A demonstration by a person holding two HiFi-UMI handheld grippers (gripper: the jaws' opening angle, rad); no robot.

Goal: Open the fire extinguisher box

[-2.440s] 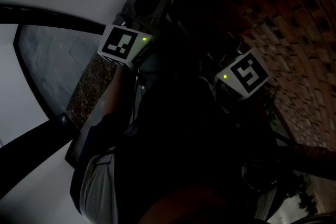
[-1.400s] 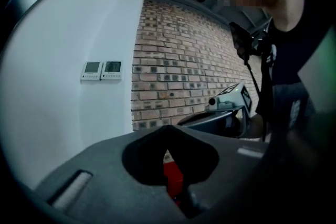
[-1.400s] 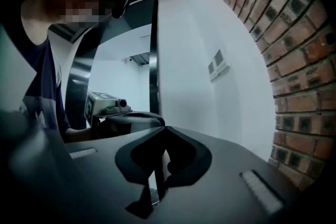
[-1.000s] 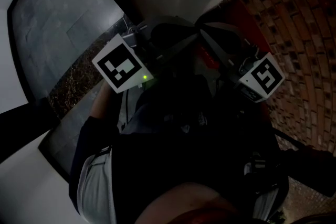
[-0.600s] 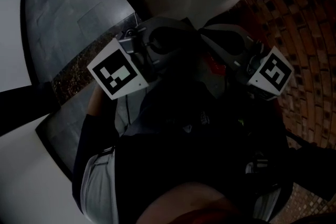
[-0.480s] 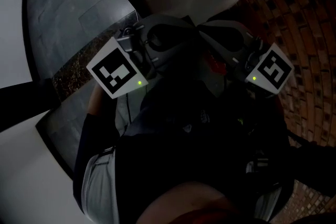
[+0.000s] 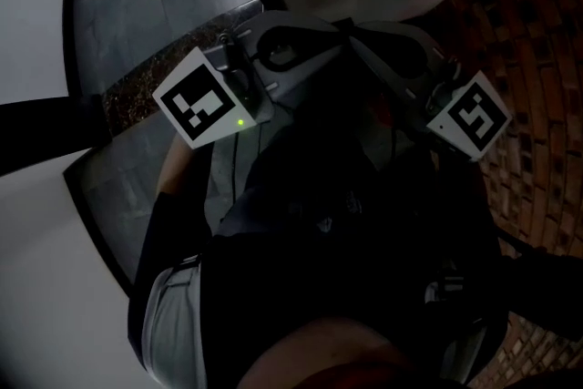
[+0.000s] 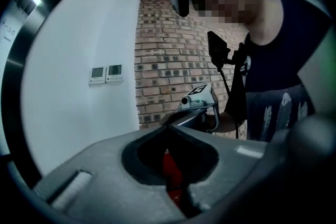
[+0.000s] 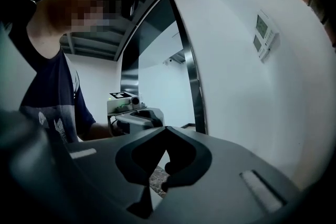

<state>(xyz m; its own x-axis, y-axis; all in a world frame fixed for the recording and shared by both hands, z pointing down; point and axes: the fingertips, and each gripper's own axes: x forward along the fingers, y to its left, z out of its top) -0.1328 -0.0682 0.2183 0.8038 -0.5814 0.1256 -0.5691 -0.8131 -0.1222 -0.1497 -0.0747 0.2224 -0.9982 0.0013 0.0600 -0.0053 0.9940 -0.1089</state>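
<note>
I see no fire extinguisher box that I can make out in these dark views. My left gripper (image 7: 305,32) and right gripper (image 7: 378,36) are held close to the person's chest, tips turned toward each other and nearly meeting. Both are shut with nothing between the jaws. In the left gripper view, the left gripper (image 8: 169,126) faces the right gripper's camera (image 8: 195,99). A red object (image 8: 171,173) shows through the hollow behind its jaws; I cannot tell what it is. In the right gripper view, the right gripper (image 9: 167,128) faces the left gripper's marker cube (image 9: 123,96).
A white curved wall (image 8: 79,113) carries two small wall panels (image 8: 106,74). A brick wall (image 7: 537,59) rises on the right. A black-framed glass panel (image 7: 137,14) and a gravel strip (image 7: 137,87) lie to the left. The person's dark torso (image 7: 346,241) fills the lower head view.
Both grippers have swung inward until their tips face each other, and they sit a little higher in the head view. The head camera has turned. Both jaws stayed shut.
</note>
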